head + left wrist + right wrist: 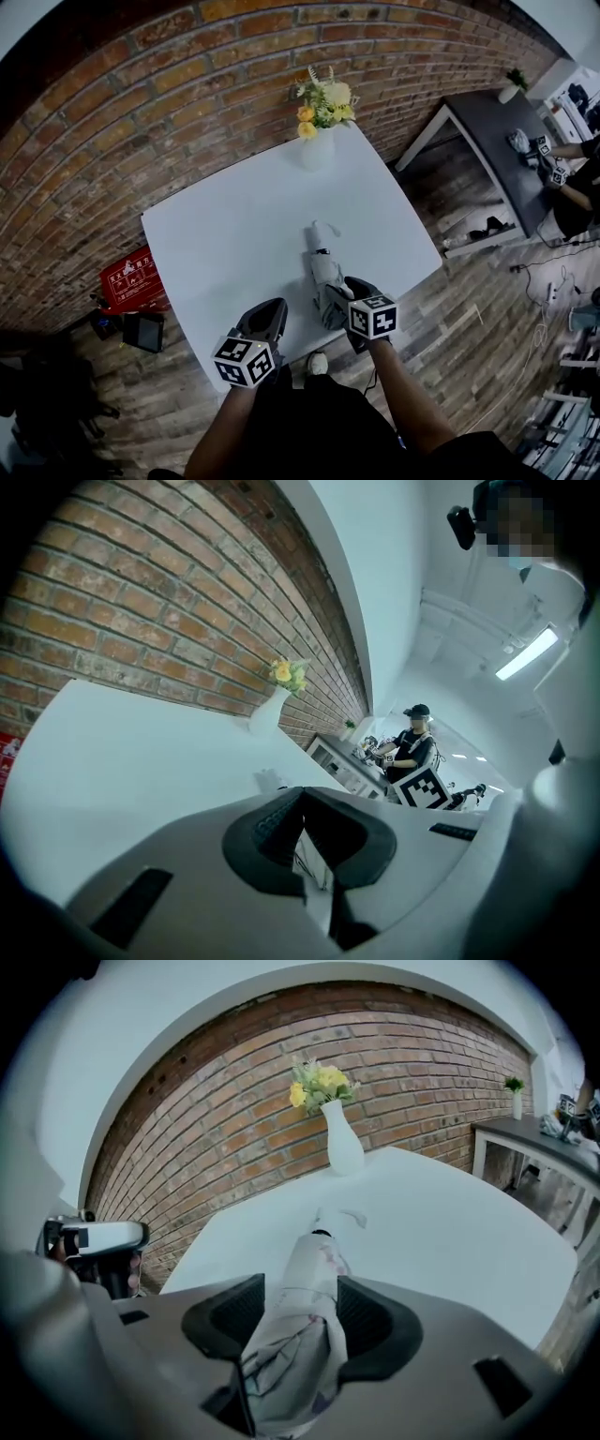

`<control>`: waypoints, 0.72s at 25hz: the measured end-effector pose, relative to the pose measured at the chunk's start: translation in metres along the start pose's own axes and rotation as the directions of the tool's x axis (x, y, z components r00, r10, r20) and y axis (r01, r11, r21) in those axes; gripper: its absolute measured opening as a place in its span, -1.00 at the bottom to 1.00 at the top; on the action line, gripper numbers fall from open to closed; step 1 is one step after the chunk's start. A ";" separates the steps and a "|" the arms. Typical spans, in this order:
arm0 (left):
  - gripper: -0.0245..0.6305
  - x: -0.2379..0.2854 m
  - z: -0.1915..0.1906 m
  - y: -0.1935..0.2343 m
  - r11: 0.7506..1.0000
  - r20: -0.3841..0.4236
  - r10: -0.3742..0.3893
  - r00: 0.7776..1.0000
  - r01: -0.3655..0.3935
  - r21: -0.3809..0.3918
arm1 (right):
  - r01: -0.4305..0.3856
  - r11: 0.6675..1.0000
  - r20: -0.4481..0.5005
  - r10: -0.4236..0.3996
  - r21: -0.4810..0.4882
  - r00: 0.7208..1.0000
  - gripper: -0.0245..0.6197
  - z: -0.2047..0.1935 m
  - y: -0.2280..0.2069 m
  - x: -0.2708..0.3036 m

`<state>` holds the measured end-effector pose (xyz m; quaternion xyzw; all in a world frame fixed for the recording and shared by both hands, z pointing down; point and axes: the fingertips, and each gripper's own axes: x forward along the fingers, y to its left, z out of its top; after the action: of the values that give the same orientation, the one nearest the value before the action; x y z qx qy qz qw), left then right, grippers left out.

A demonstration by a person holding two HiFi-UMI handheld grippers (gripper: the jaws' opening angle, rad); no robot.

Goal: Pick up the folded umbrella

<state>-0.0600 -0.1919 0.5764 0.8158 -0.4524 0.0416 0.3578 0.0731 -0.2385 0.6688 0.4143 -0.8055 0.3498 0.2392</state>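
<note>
- The right gripper point(300, 1309) has its jaws pressed on both sides of the folded umbrella's point(307, 1274) near end.
- The left gripper point(306, 834) hangs at the lower left with its jaws apart, nothing between them.
- Both sit at the table's point(220, 239) lower edge, with bare tabletop left and right of the umbrella.
- The umbrella lies flat right of the table's centre, its long axis running up-frame and its far end pointing toward the vase point(317, 150) at the top edge.

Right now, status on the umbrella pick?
Left gripper open, empty. Right gripper shut on folded umbrella, not yet lifted off white table. Nothing in the way; flower vase at far edge.
</note>
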 end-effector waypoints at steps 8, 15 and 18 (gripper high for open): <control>-0.88 0.001 0.006 0.010 0.998 0.011 -0.021 1.000 0.021 -0.055 | 0.038 0.999 -0.105 -0.040 -0.029 0.994 0.05 0.007 -0.006 0.037; -0.88 0.001 0.010 0.023 0.997 0.015 -0.028 0.999 0.029 -0.075 | 0.087 0.995 -0.188 -0.096 -0.055 0.978 0.12 -0.003 -0.012 0.057; -0.88 0.002 0.010 0.027 0.997 0.008 -0.025 1.000 0.025 -0.074 | 0.106 0.993 -0.197 -0.113 -0.048 0.974 0.12 -0.005 -0.013 0.062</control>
<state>-0.0817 -0.2087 0.5849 0.8077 -0.4447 0.0173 0.3867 0.0508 -0.2714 0.7183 0.4165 -0.7597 0.3609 0.3452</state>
